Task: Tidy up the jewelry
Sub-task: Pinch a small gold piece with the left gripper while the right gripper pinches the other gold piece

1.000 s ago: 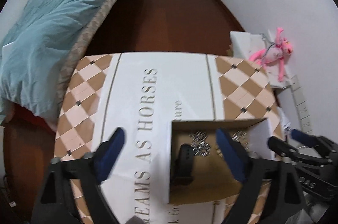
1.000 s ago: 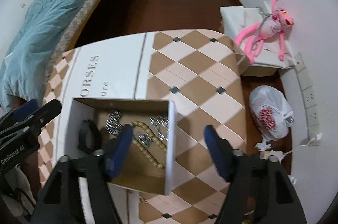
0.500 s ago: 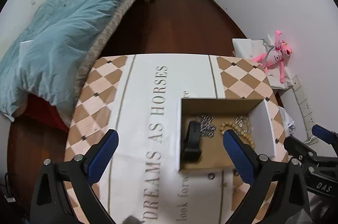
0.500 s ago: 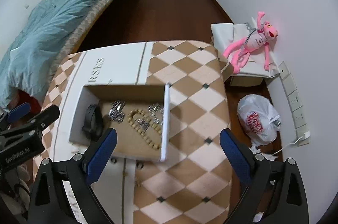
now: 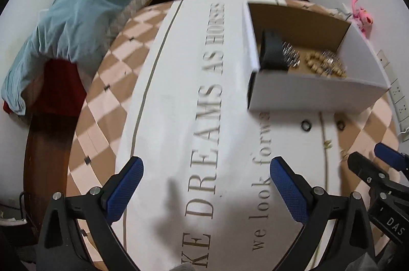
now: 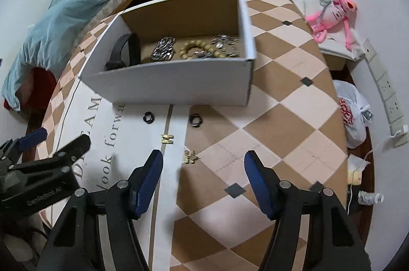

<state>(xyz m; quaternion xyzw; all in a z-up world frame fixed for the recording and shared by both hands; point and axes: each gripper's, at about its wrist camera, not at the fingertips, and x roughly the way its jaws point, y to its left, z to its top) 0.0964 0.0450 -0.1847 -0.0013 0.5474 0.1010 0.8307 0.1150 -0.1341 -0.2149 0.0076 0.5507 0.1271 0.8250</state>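
A white cardboard box [image 6: 179,81] stands on the table and holds a black band [image 6: 122,51], a silver chain [image 6: 163,49], a wooden bead bracelet [image 6: 196,49] and more silver pieces. In front of it lie two black rings [image 6: 148,117] [image 6: 195,120] and two small gold pieces [image 6: 167,138] [image 6: 190,156]. My right gripper [image 6: 203,168] is open and empty, just short of the gold pieces. My left gripper [image 5: 204,179] is open and empty over the printed cloth, left of the box [image 5: 314,94].
The round table [image 6: 281,102] has a checkered cloth with printed words. A bed with a blue quilt [image 5: 84,7] is at the left. A pink plush toy [image 6: 332,12], a white plastic bag [image 6: 352,115] and wall sockets are at the right.
Both grippers have dropped lower and pulled back toward the table's near side. The box now sits farther ahead, and the loose rings and gold pieces are close to the right gripper.
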